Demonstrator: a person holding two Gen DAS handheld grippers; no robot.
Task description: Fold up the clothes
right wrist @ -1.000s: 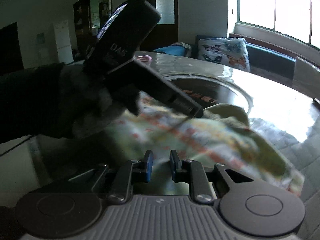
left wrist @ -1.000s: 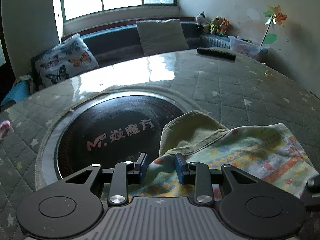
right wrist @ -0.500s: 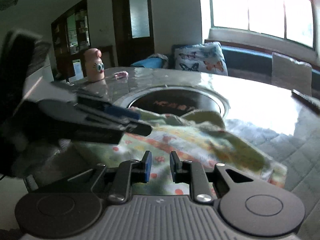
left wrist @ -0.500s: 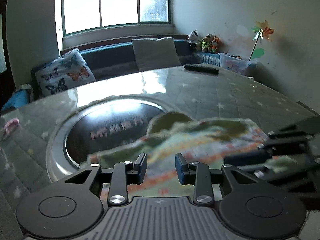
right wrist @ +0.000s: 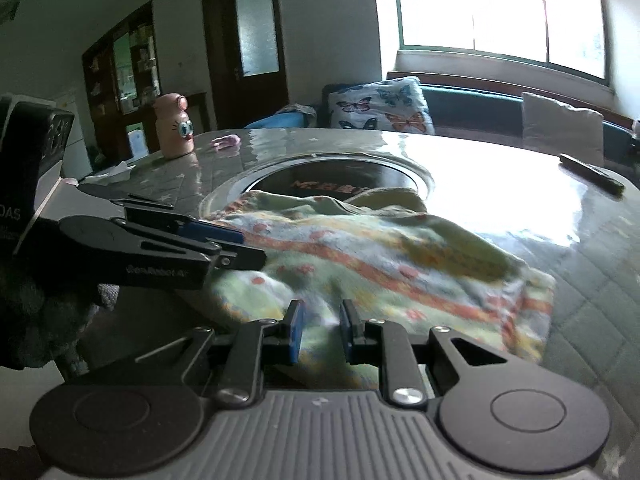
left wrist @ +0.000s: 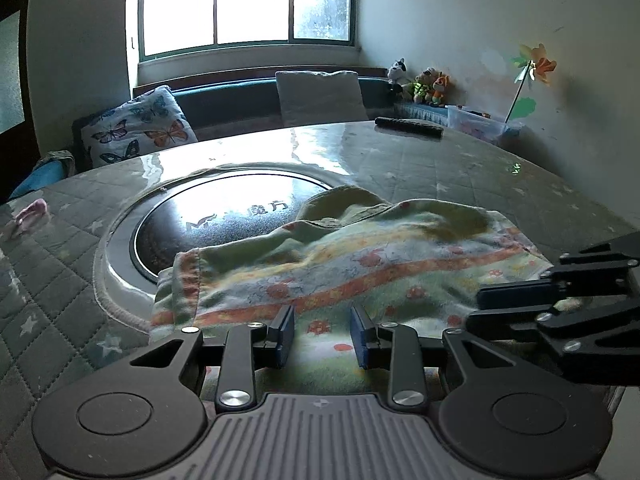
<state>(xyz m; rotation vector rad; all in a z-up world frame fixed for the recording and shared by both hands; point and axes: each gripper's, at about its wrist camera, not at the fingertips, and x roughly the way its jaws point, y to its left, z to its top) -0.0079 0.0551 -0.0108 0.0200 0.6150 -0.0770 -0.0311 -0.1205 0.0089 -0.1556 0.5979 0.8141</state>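
Nearest me, low in the right wrist view, my right gripper (right wrist: pixel 320 316) had its blue pads drawn to a narrow gap with a ridge of cloth bunched up in it, which I read as a pinch on the near edge of the printed garment (right wrist: pixel 380 264). At the bottom centre of the left wrist view, my left gripper (left wrist: pixel 322 320) stood partway apart with the same cloth running under and between its fingers. I could not tell whether its pads pressed on it. The garment lay rumpled across the near part of the round table (left wrist: pixel 520 184), towards the middle of both frames. Its far hem lapped onto the black glass hob (left wrist: pixel 200 216) sunk in the table's centre. It was soft knit cloth, pale green with orange bands and small red spots, and a plain olive inside showed at the far fold. I judged it light, limp and apt to sag or slide on the shiny surface. The firmer orange-banded hem at the left looked the better hold, and corners or seams better than mid-cloth. The table wore a quilted, star-stitched cover under a glossy film, and a steel ring rimmed the hob. Farther off, at upper right, lay a dark slim bar (left wrist: pixel 408 126). Behind it were a butterfly cushion (left wrist: pixel 136 128) on the bench and the bright window (left wrist: pixel 248 0).
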